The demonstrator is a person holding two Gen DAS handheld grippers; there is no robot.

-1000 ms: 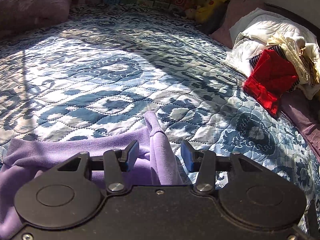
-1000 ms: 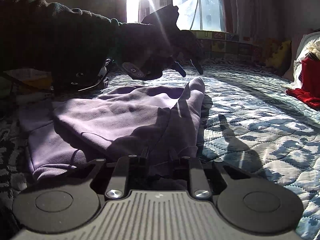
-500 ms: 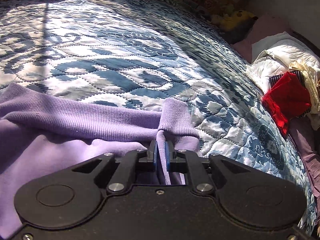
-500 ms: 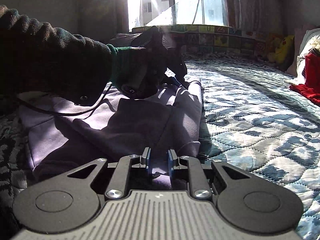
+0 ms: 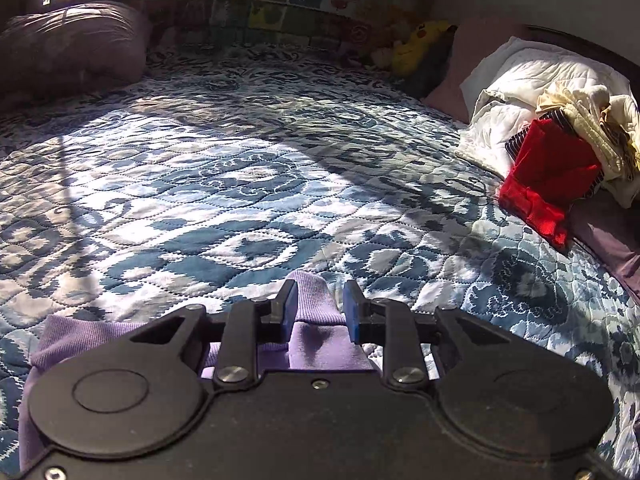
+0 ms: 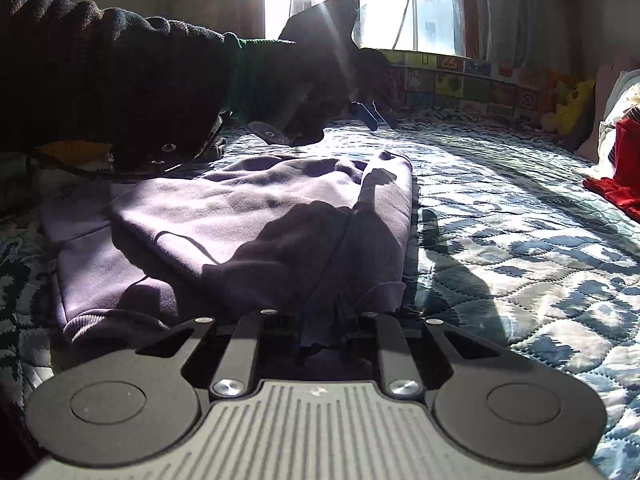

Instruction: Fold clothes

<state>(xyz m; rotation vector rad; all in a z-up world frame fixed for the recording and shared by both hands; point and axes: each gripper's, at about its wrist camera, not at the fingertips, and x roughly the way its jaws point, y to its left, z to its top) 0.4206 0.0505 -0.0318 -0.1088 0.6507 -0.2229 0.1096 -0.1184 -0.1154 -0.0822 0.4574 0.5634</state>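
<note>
i see my left gripper (image 5: pixel 319 307) with its two blue pads (image 5: pixel 352 312) spread apart, so it holds nothing. a purple cuff sits between the pads, but the pads are not pressing on it. in the right wrist view this same gripper (image 6: pixel 374 114) hangs in the air above the far end of the purple sweatshirt (image 6: pixel 240 232), not touching it. a dark sleeve (image 6: pixel 112 80) of the person goes from the left side to that gripper.

the purple sweatshirt lies flat on the blue and white quilt (image 5: pixel 240 184), on the near left part of the bed. it is partly folded, with one sleeve laid along its right edge. the ribbed cuff (image 5: pixel 310 300) points to the far side.

my right gripper (image 6: pixel 320 332) is low at the near end of the sweatshirt. its fingers are a little apart and some purple cloth sits between them. they are in dark shadow, so i cannot tell if they pinch the cloth or not.

on the far right there is a pile of clothes with a red one (image 5: pixel 548 176) on the near side and white bedding (image 5: pixel 520 88) behind it. a yellow soft toy (image 5: pixel 416 40) sits at the far edge of the bed. a purple pillow (image 5: pixel 72 44) is at the far left. bright sun comes in from the window (image 6: pixel 380 0).
</note>
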